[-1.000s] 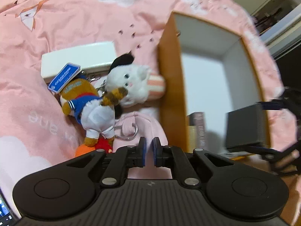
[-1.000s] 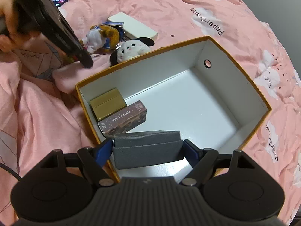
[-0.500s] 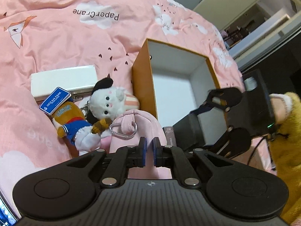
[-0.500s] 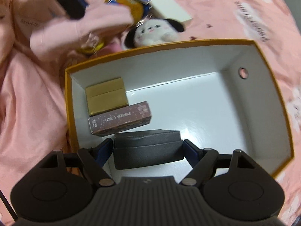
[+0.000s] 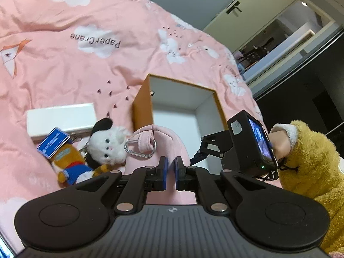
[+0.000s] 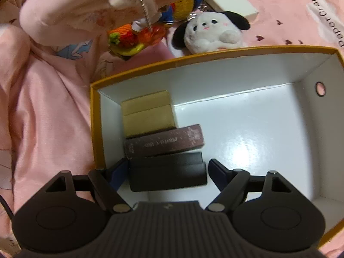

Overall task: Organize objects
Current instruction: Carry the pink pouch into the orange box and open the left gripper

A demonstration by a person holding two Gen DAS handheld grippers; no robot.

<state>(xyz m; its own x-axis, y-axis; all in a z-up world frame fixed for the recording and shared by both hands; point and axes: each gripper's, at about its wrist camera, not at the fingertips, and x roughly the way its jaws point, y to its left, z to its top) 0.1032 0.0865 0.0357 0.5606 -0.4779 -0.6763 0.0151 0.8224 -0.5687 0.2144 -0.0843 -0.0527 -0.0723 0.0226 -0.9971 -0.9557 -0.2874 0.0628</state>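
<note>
Two claws: left gripper clamped on pink pouch; right gripper jaws apart, dark case between them w/ gaps, inside orange box.

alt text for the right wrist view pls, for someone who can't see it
Looking straight down, the right tongs straddle a black case in the corner of an orange, white-lined box, beside a maroon box and a gold box. Outside on pink bedding lie a white plush dog and other toys.

Box floor free right of three stacked cases.
</note>
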